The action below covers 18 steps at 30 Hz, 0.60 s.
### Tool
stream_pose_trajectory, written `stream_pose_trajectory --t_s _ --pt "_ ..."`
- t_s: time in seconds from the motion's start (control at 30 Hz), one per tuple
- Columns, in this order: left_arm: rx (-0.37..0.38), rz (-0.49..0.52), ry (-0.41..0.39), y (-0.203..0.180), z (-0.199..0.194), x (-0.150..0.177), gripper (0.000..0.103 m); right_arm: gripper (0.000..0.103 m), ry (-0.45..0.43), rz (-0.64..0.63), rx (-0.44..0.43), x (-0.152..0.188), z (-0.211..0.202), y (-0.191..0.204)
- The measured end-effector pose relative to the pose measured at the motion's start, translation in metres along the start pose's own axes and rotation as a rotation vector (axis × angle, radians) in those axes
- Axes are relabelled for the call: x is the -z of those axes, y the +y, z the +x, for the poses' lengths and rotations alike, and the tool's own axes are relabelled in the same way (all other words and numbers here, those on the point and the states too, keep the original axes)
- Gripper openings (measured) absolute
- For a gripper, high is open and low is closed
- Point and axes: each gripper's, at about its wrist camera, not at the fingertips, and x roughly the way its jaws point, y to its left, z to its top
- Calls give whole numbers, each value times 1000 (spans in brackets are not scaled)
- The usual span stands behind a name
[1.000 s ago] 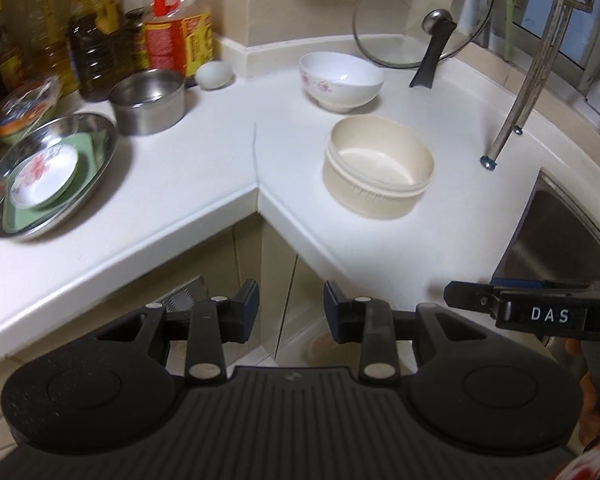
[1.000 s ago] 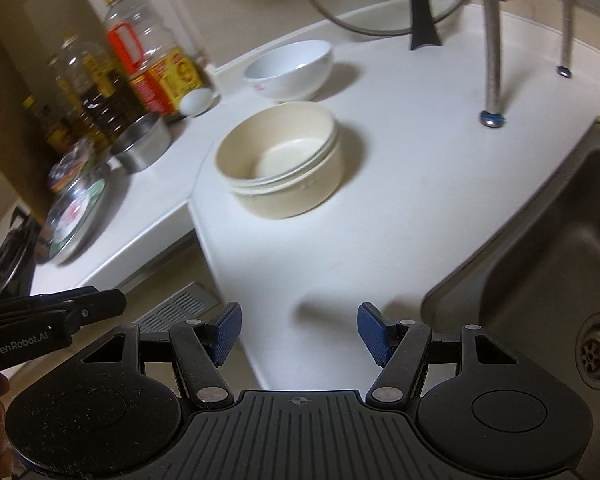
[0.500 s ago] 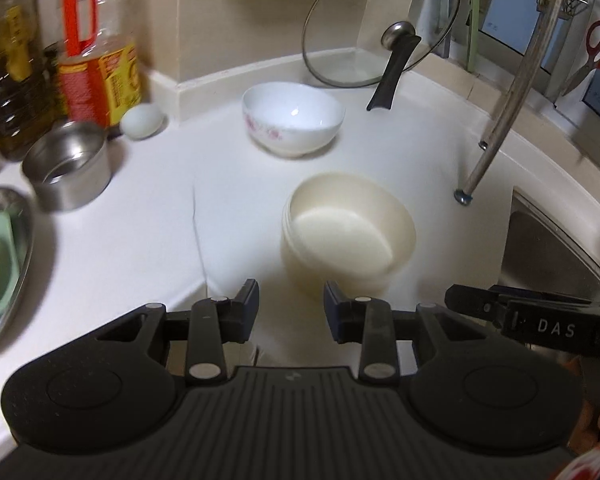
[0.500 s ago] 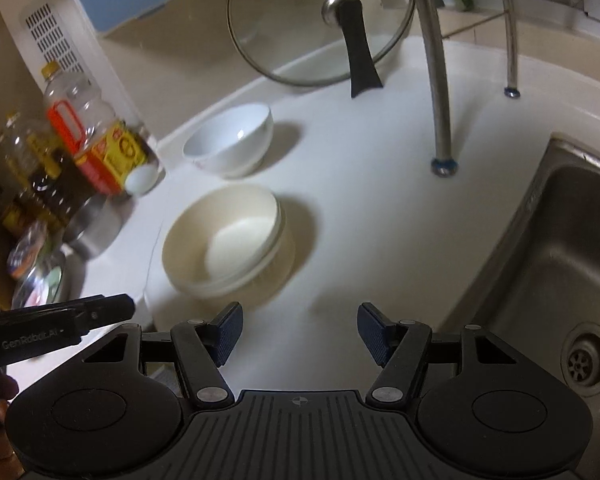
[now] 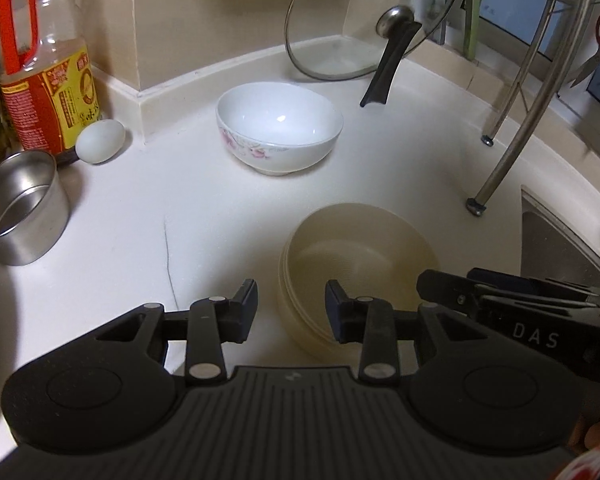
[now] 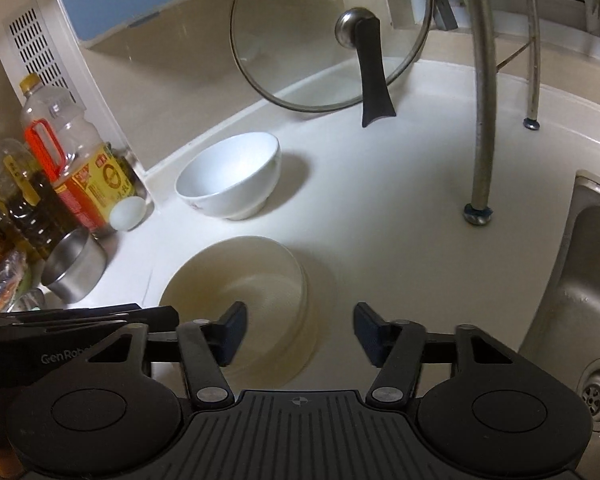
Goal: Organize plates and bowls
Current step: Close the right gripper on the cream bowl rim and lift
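With the cream bowl stack as the landmark, the scene runs left to right. Far to its left stand a steel cup, an oil bottle and a pale egg against the wall. Behind the stack and a little left sits the white floral bowl, upright and apart from it. Behind that, a glass lid leans on the wall. To the stack's right stands a rack leg, then the sink.

The left gripper hangs over the stack's near left rim, jaws moderately parted, the rim showing between them, nothing gripped. The right gripper straddles the stack's near right rim; its jaws have just been closing, yet a clear gap remains and the pads press on nothing.

The step in hand looks like the approach to the cream bowls, which seem nested. The next move probably calls for lowering one gripper so a pad sits inside the rim and the other outside, then pinching firmly before any lift.
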Motion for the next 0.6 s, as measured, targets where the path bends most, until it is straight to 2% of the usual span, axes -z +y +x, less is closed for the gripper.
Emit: stream_pose_trajectory --t_s 0.37,0.53,0.57,0.6 --pt "14 25 22 4 17 -4 33 38 30 -13 9 -3 17 6" --pt "18 32 24 3 20 -4 24 27 30 -22 13 -3 20 7" --pt "21 31 25 4 21 -4 19 22 30 -23 14 -3 20 6" --pt "19 32 25 3 21 -4 19 19 31 -21 12 -3 20 6"
